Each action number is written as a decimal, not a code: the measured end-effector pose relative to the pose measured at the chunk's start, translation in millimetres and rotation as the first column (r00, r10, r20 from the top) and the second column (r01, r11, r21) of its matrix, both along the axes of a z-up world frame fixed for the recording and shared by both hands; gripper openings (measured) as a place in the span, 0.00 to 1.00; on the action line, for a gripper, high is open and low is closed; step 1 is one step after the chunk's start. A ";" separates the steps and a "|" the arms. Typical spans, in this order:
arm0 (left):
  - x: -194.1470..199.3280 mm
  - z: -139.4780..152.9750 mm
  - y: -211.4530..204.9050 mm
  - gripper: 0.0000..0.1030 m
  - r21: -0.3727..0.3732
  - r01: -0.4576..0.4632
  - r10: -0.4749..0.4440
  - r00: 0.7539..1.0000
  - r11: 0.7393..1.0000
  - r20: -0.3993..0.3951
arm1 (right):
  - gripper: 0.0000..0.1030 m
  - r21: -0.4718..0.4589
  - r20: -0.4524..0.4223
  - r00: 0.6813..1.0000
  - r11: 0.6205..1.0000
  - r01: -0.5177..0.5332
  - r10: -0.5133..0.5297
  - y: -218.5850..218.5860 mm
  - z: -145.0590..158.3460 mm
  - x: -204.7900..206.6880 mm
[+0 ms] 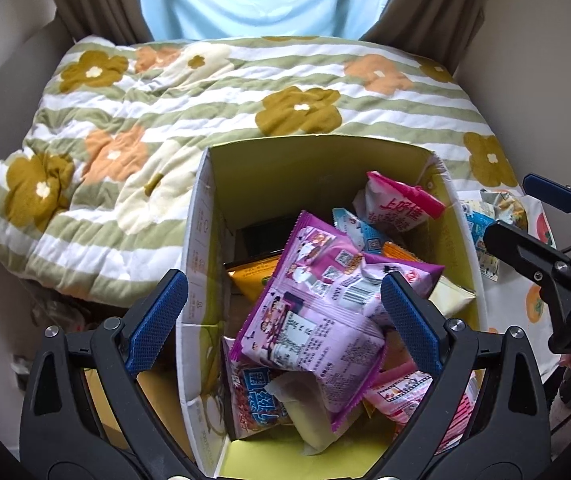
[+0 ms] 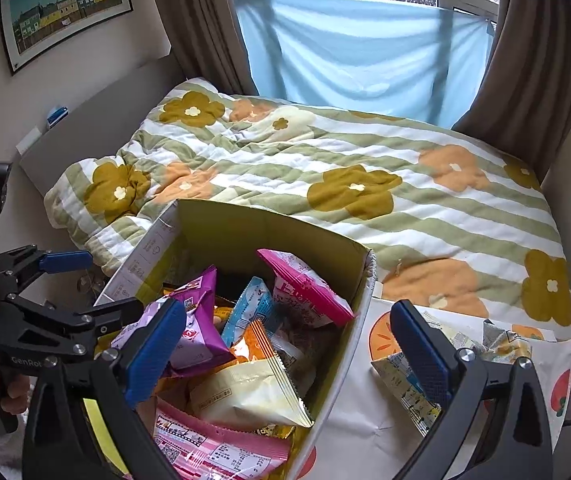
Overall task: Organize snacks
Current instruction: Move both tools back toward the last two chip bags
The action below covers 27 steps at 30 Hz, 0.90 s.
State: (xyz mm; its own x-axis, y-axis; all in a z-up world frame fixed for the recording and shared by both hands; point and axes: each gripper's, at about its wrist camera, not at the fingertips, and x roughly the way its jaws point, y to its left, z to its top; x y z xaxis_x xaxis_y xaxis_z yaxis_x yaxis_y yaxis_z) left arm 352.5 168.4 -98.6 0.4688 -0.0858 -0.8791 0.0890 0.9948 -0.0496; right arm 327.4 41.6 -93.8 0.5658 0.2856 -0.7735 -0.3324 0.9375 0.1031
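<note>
A yellow-lined cardboard box [image 1: 205, 208] holds several snack packets; it also shows in the right wrist view [image 2: 245, 232]. A purple packet [image 1: 317, 312] lies on top, with a pink packet [image 1: 397, 200] leaning at the far corner. My left gripper [image 1: 285, 320] is open and empty, above the box's left wall and the purple packet. My right gripper [image 2: 289, 348] is open and empty, over the box's right edge. A loose pale packet [image 2: 401, 384] lies outside the box on a white fruit-print cloth [image 2: 361, 420], by the right finger [image 2: 421, 348].
A bed with a green-striped flowered quilt [image 2: 325, 168] lies behind the box. Brown curtains [image 2: 525, 60] and a blue sheet [image 2: 357, 48] hang at the window. The right gripper also shows at the right edge of the left wrist view [image 1: 525, 220].
</note>
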 end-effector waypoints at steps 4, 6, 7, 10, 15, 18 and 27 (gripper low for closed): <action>-3.1 10.2 -15.9 0.94 -0.008 0.037 -0.036 0.999 0.999 0.024 | 0.99 0.011 -0.001 0.999 0.999 0.042 -0.042 -18.8 5.0 -7.6; -5.9 17.2 -28.5 0.94 -0.012 0.053 -0.052 0.998 0.999 0.040 | 0.99 0.036 0.002 0.997 0.997 0.075 -0.075 -34.0 11.2 -10.2; -7.1 21.1 -34.9 0.94 -0.018 0.059 -0.058 0.997 0.998 0.048 | 0.99 0.048 0.003 0.996 0.995 0.090 -0.090 -41.9 15.1 -11.5; -11.7 33.2 -57.8 0.94 -0.037 0.079 -0.077 0.994 0.996 0.075 | 0.99 0.078 0.023 0.991 0.988 0.133 -0.135 -74.6 30.0 -14.3; -15.0 44.3 -104.2 0.94 -0.015 0.073 -0.071 0.992 0.997 0.104 | 0.99 0.121 0.056 0.978 0.974 0.193 -0.201 -134.0 46.1 -15.5; -16.5 47.9 -132.9 0.94 -0.021 0.051 -0.048 0.993 0.999 0.108 | 0.99 0.110 0.070 0.975 0.973 0.202 -0.211 -169.1 49.1 -12.6; 1.0 17.3 -237.6 0.94 0.054 0.074 -0.076 0.997 0.996 0.027 | 0.99 0.148 0.020 0.983 0.973 0.176 -0.181 -257.9 25.3 2.4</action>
